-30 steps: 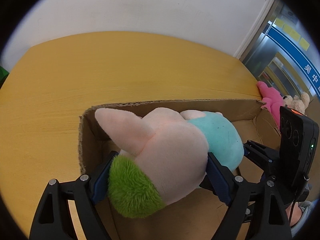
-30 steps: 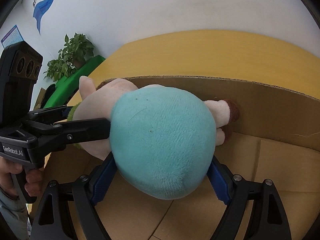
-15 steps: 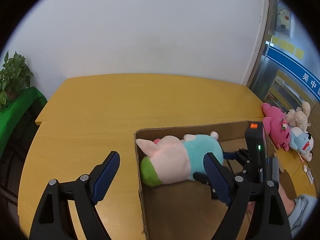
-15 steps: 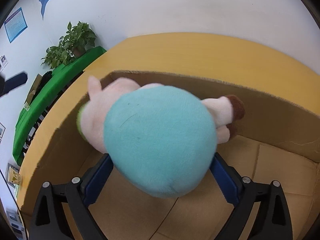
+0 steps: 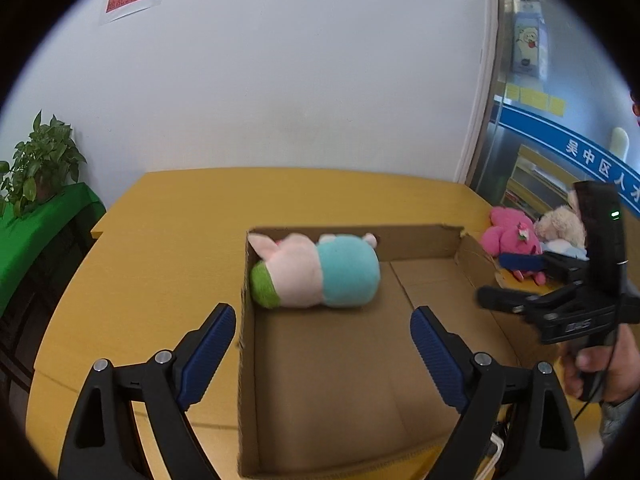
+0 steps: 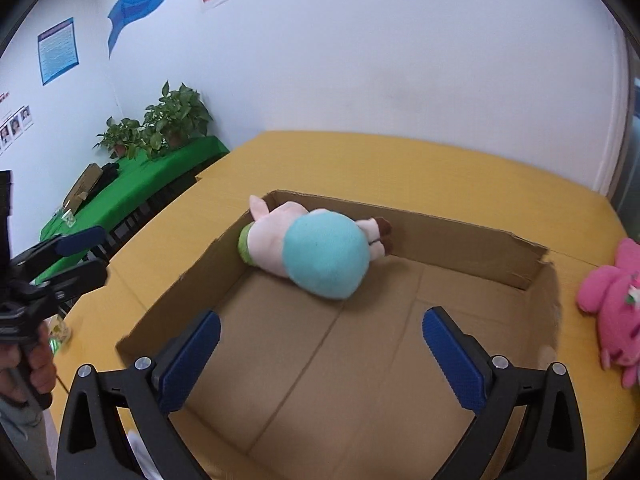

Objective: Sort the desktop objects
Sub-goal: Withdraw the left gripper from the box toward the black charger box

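A pink and teal plush pig (image 5: 316,276) with a green ear lies on its side in the far left corner of an open cardboard box (image 5: 416,244). My left gripper (image 5: 322,320) hovers above the box's near left wall, jaws opening, nothing between them. In the right wrist view the same pig (image 6: 316,256) lies well ahead of my right gripper (image 6: 320,320), whose jaws are opening with nothing between them over the box (image 6: 460,240) floor. Each gripper shows in the other's view: the right gripper (image 5: 492,276) and the left gripper (image 6: 100,252), both in a person's hand.
The box sits on a yellow table (image 5: 168,240). A pink plush (image 5: 508,236) (image 6: 616,312) and a beige bear (image 5: 560,228) lie on the table right of the box. A green-covered side table with potted plants (image 6: 172,120) stands at the left by the wall.
Both grippers let go of the plush pig, which now lies in the box. Both have pulled back and risen away from it, jaws wider.
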`<state>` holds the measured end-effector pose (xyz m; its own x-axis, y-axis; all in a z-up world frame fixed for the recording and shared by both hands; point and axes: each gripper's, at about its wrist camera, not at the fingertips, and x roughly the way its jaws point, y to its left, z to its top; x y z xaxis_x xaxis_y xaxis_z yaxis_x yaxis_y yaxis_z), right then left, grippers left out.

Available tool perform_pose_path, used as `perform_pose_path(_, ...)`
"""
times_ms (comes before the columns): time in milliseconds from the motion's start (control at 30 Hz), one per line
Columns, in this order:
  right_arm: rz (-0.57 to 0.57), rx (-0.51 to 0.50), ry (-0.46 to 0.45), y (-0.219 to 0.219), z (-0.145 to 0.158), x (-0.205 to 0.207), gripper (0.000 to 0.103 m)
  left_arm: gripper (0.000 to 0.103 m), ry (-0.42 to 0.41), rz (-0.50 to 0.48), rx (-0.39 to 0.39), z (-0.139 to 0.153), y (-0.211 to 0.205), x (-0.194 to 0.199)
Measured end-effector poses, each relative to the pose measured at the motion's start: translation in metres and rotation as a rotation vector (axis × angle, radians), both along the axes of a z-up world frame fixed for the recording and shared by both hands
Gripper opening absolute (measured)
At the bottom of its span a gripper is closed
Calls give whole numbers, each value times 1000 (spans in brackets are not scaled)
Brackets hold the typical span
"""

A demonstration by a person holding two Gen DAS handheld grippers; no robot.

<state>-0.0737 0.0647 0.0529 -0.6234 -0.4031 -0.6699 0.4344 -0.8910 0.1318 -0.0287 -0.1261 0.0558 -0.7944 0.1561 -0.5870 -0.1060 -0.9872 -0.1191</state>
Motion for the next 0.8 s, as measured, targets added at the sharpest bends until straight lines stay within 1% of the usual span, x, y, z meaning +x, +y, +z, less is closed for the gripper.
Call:
perform_pose_path(67,-22,12,-22,18,-4,25,103,90,-32,-43,12,-17,5,7)
perform_pose_path(133,-67,3,-37,50,-14,50,103,90,-86,-35,-4,-36,8,12)
perform_pose_path(233,-152,60,-44,80,-33,72,103,90,-117,-24,5,-53,11,20)
perform_pose_path(300,-198,90,-71,96,-48,77,103,90,-116,-8,1,-61,11,23)
perform_pose_path(367,-236,87,-102,110,-61,78,103,90,-137,-8,1,-68,13,24)
perform_pose_path(433,-265,91,-137,120,-73,79,103,90,-157,-5,-15,-77,15,24)
perform_pose_path(500,-257,80,-152,119,-84,78,103,90,-183,37,-40,-88,13,24)
perform_pose_path(533,-253,95,-133,117,-84,82,103,90,-201,56,-37,-93,10,22)
perform_pose_path(600,-247,136,-115,110,-86,84,103,90,-211,64,-22,-99,6,23)
perform_pose_path(700,-245,135,-103,111,-87,87,103,90,-192,76,-51,-96,6,27)
perform_pose_path(800,-257,124,-94,111,-81,90,103,90,-163,87,-43,-82,5,34)
